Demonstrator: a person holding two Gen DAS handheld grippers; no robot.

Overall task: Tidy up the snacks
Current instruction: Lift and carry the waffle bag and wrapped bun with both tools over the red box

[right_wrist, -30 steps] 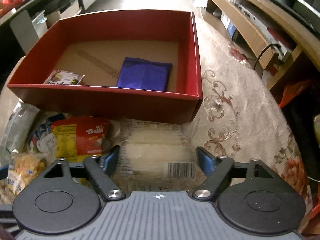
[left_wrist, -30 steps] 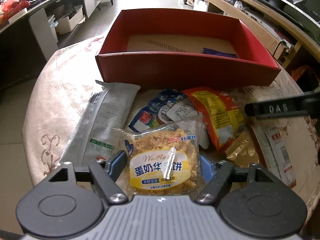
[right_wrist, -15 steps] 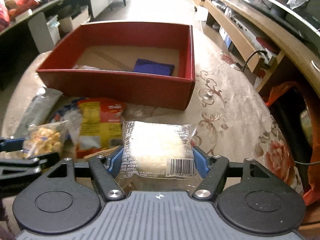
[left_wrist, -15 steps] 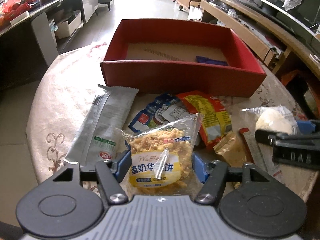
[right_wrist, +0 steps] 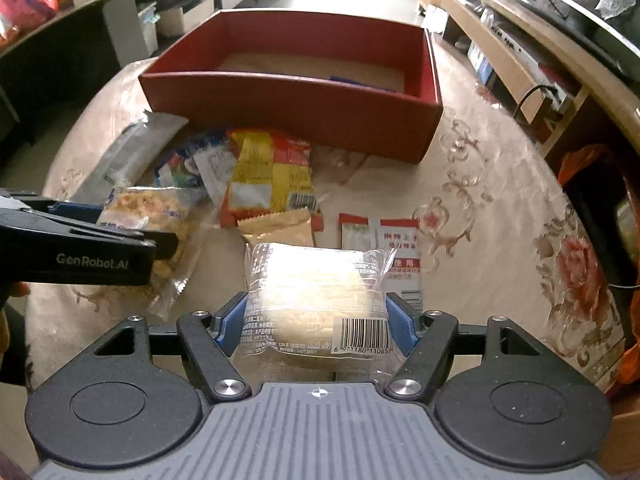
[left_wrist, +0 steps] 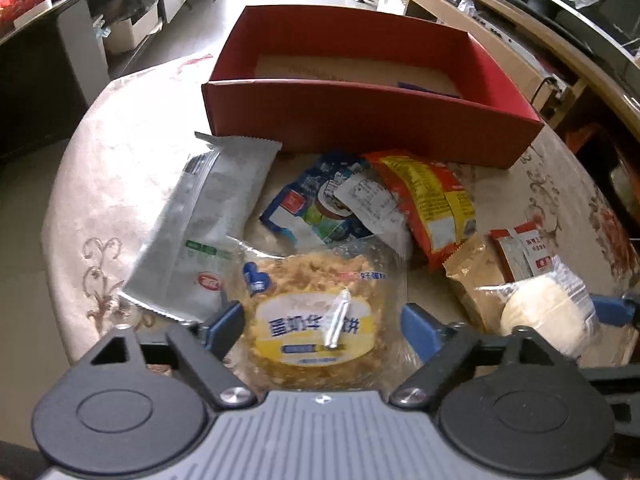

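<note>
A round desk (right_wrist: 500, 184) wears a floral cloth. On it rest a red box (right_wrist: 304, 108), a grey pouch (left_wrist: 212, 220) and a red-yellow packet (right_wrist: 272, 176).

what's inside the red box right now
Inside the red box, the brown cardboard floor shows, with an edge of a blue packet at the right. The near wall hides the front of the floor, so anything lying there cannot be seen.

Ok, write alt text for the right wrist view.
The right gripper holds a clear-wrapped pale bun above a patterned tablecloth. Ahead lie loose snack packets and an open red box; the left gripper holds a waffle packet.
</note>
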